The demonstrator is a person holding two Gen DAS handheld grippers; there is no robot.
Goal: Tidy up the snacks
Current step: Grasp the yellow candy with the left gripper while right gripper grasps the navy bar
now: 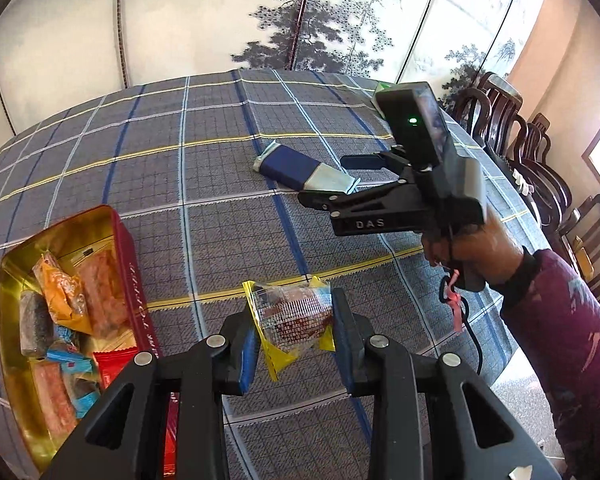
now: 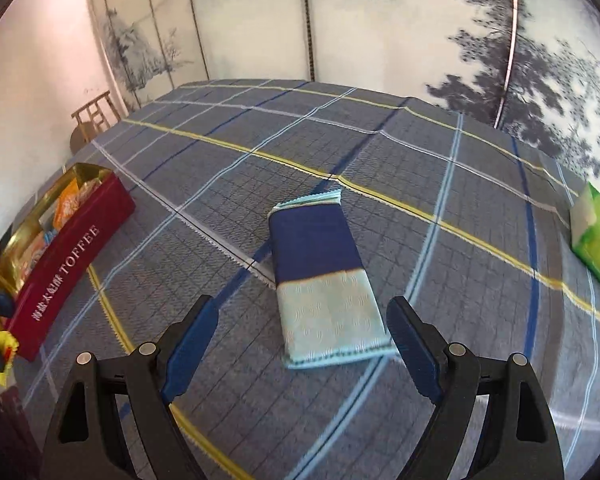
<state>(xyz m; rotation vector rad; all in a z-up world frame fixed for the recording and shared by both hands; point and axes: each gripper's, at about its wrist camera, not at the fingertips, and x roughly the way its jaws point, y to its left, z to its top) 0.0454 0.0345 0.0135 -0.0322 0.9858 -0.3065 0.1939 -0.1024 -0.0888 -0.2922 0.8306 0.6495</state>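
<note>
Now left hand-held gripper [image 1: 294,330] clenched on clear-and-yellow candy wrapper [image 1: 290,320], lifted off plaid worktop [image 1: 204,216], pads pinching both sides. Red toffee tin [image 1: 126,276] at 9 o'clock of that wrapper, lid off, gold inside, packed with orange, blue and red snack packets [image 1: 64,292]. Right hand-held gripper [image 2: 302,344] released, jaws wide, hovering over blue-and-mint snack pack [image 2: 324,280]; pack flat on worktop, lying between the fingers, not touched. Same tin [image 2: 68,256] at 9 o'clock in right wrist view. Green packet [image 2: 598,240] at 3 o'clock, near worktop edge. Purple sleeve [image 1: 560,340] behind right hand.
</note>
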